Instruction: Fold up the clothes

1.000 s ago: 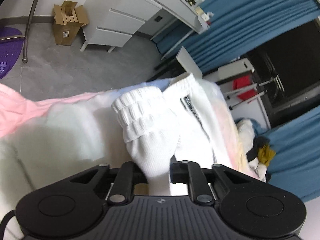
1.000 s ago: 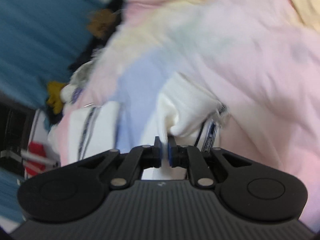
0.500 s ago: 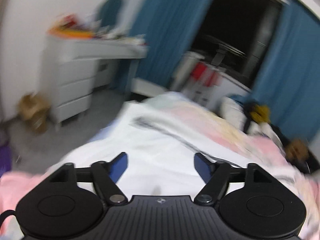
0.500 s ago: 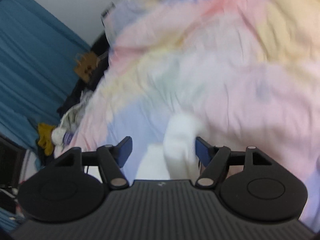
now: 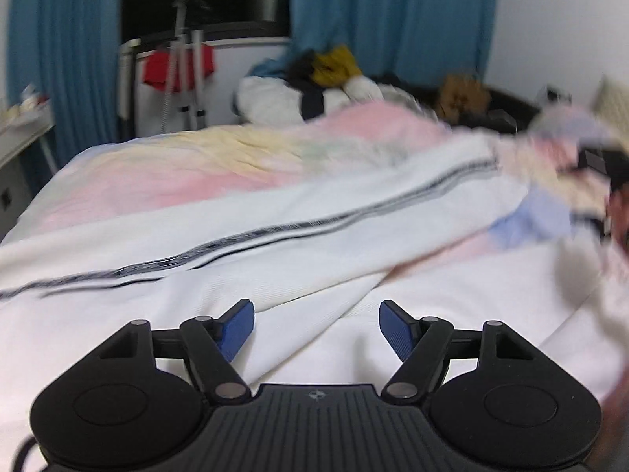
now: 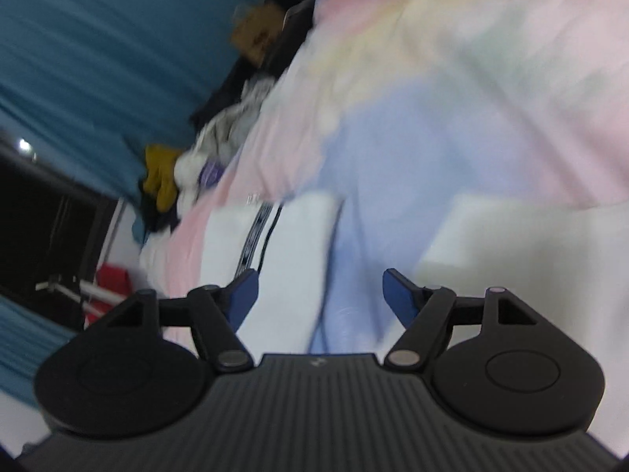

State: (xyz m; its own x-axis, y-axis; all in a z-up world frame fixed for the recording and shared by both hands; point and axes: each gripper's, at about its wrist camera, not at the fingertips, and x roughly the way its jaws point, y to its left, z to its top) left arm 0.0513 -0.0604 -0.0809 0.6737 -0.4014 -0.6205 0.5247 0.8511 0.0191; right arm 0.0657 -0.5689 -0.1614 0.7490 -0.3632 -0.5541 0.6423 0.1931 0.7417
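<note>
Covering bed, pastel sheet [image 5: 165,181], blue curtains [image 5: 393,19]

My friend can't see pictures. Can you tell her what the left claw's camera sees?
The left claw is open with nothing in it, just above white trousers with a dark side stripe, laid out across a pastel bedspread. Behind the bed are a heap of clothes and blue curtains; the picture is blurry at the right.
</note>
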